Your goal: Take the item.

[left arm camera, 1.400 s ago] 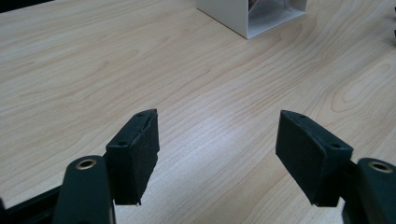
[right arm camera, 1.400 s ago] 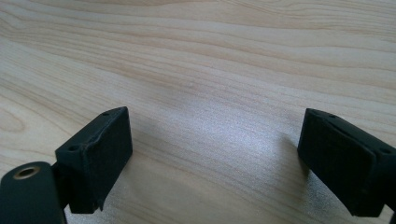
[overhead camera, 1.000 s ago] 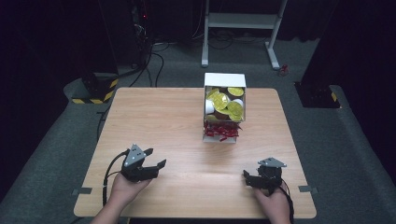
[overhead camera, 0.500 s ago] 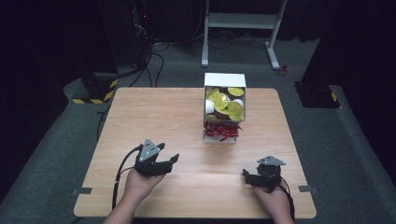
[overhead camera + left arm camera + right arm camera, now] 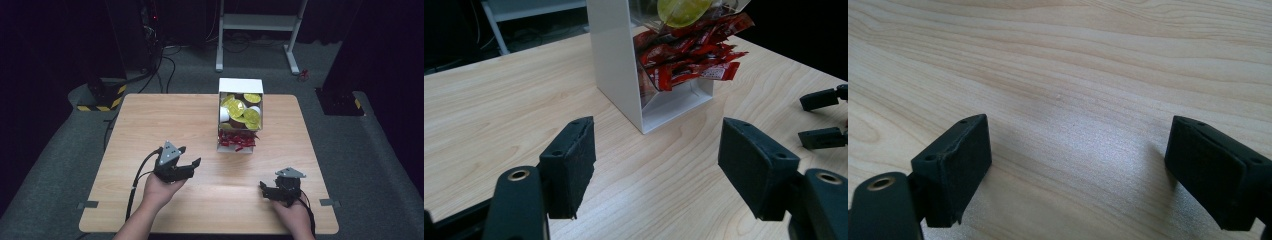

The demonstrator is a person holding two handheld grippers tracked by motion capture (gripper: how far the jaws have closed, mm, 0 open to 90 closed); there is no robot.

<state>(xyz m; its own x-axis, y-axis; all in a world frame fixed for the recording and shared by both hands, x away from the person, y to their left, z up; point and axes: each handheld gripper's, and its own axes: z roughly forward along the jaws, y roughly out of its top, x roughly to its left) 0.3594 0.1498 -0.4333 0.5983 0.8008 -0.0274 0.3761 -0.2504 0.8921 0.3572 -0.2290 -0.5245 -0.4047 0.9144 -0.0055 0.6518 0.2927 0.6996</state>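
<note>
A white dispenser box (image 5: 239, 86) stands at the far middle of the wooden table (image 5: 150, 120). Its upper bin holds yellow-lidded cups (image 5: 242, 111), its lower tray red sachets (image 5: 237, 140). In the left gripper view the box (image 5: 619, 65) and red sachets (image 5: 689, 52) rise just ahead. My left gripper (image 5: 192, 162) is lifted off the table left of the box, open and empty, jaws (image 5: 656, 175) wide apart. Low over the near right of the table my right gripper (image 5: 264, 189) is also open and empty (image 5: 1078, 170). The right gripper's jaws (image 5: 824, 117) appear at the left gripper view's right edge.
A white metal stand (image 5: 260, 22) is on the floor behind the table. A black-and-yellow striped base (image 5: 102, 97) sits at the far left, with cables (image 5: 165, 55) trailing on the grey carpet. Bare wood lies between the grippers.
My left gripper has moved forward and to the right, toward the white box, and lifted a little. The right gripper has stayed where it was.
</note>
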